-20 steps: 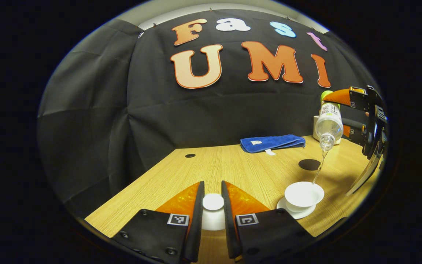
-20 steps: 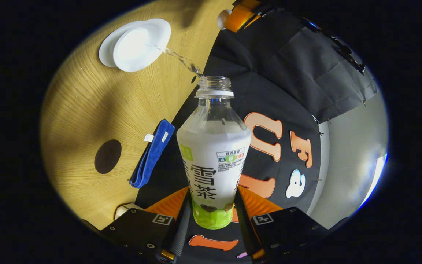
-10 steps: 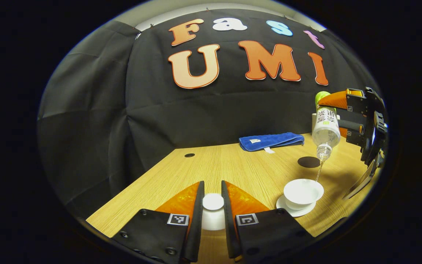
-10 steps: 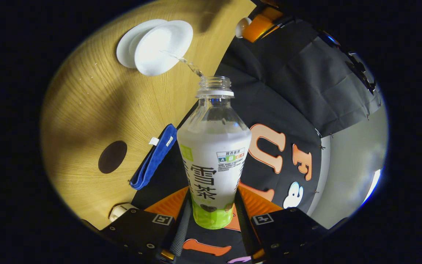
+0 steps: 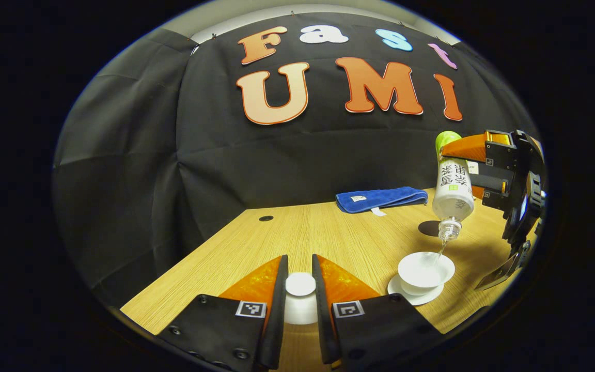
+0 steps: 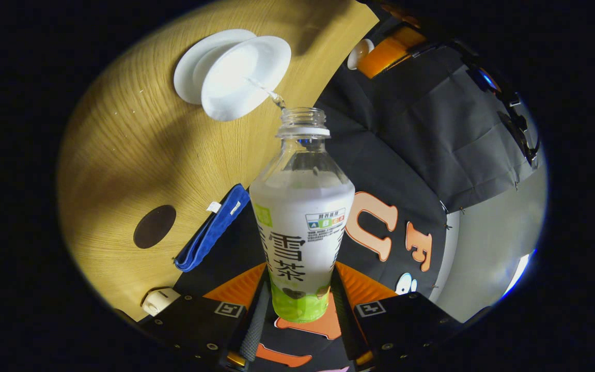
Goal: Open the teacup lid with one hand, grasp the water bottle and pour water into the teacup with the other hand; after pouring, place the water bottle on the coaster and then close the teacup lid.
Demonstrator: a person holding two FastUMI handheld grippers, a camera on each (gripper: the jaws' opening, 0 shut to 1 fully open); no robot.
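My left gripper (image 5: 299,289) is shut on the white teacup lid (image 5: 300,285), held above the table's near edge. To its right the open white teacup (image 5: 425,268) stands on its saucer (image 5: 415,297). My right gripper (image 6: 300,305) is shut on the lower body of the clear water bottle (image 6: 301,217), which is tipped mouth-down; a thin stream of water runs from the mouth into the teacup (image 6: 246,75). In the left gripper view the bottle (image 5: 452,188) hangs just above the cup's right rim. The dark round coaster (image 5: 429,228) lies beyond the cup, partly behind the bottle.
A folded blue towel (image 5: 381,199) lies at the back of the wooden table (image 5: 328,232) against the wall. A small white object (image 6: 159,299) sits near the back right corner. A small dark hole (image 5: 265,218) marks the table's back left.
The right gripper has brought the tilted bottle lower and closer to the teacup, so the stream is shorter. The left gripper holds still with the lid.
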